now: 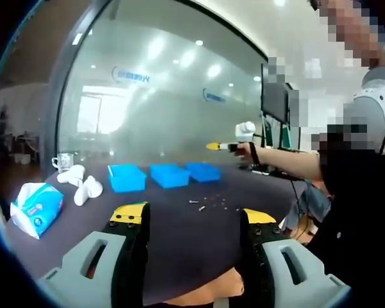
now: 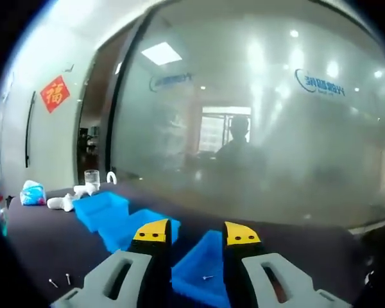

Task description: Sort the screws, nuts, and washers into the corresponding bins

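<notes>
Three blue bins (image 1: 126,178) (image 1: 169,174) (image 1: 203,171) stand in a row on the dark table (image 1: 179,237). Small screws, nuts and washers (image 1: 208,204) lie scattered in front of them. My left gripper (image 1: 194,218) is open near the table's front edge, well short of the parts, with nothing between its jaws. My right gripper (image 1: 219,146), in a person's hand, hovers above the right-hand bin. In the right gripper view, my right gripper (image 2: 197,234) is open over that bin (image 2: 192,273), which holds one small screw (image 2: 207,277). Two loose screws (image 2: 59,280) lie on the table.
A tissue pack (image 1: 37,208), white rolled objects (image 1: 81,183) and a glass mug (image 1: 63,162) sit at the table's left end. A person (image 1: 353,186) stands at the right beside monitors (image 1: 276,102). A frosted glass wall (image 1: 179,96) runs behind the table.
</notes>
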`<state>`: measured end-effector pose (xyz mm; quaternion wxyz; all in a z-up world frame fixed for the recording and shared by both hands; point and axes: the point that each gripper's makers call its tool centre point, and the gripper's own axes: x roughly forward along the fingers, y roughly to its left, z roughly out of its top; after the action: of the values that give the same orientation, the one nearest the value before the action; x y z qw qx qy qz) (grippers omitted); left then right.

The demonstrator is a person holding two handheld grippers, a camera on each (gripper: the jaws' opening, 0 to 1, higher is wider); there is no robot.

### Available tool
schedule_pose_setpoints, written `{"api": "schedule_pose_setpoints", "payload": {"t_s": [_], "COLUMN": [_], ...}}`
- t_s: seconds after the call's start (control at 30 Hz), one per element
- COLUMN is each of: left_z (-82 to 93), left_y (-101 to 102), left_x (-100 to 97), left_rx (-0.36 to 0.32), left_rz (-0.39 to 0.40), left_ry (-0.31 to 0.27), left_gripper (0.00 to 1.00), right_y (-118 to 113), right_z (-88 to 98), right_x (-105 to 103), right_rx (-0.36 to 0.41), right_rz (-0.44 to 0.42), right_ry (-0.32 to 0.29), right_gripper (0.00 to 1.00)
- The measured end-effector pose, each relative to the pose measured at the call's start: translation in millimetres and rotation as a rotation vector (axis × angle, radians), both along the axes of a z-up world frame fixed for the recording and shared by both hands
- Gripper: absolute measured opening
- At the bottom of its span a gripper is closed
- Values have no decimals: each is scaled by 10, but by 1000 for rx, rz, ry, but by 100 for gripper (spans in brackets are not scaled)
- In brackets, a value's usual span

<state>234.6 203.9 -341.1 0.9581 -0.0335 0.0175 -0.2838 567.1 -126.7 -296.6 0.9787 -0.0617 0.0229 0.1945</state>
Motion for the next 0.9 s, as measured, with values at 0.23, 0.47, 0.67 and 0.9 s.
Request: {"api": "schedule_pose_setpoints", "payload": {"t_s": [0.23, 0.47, 0.67, 0.9], "left_z": [-10, -18, -6, 12], "left_y": [-44, -119, -154, -138], "left_x": [44, 78, 78, 64], "left_rx": [-4, -6, -7, -5], "left_rz": [-18, -43, -55, -52], "left_ry": [-4, -9, -16, -21], "left_gripper": [55, 55, 55, 55], "right_y": [214, 274, 162, -28], "right_z": [116, 171, 155, 40], "right_x": [-733, -1438, -1807, -2219], "right_rx": [127, 121, 72, 133], "right_rz": [146, 186, 206, 207], "right_ry": [-17, -66, -130, -96], "right_gripper": [30, 31, 31, 32]}}
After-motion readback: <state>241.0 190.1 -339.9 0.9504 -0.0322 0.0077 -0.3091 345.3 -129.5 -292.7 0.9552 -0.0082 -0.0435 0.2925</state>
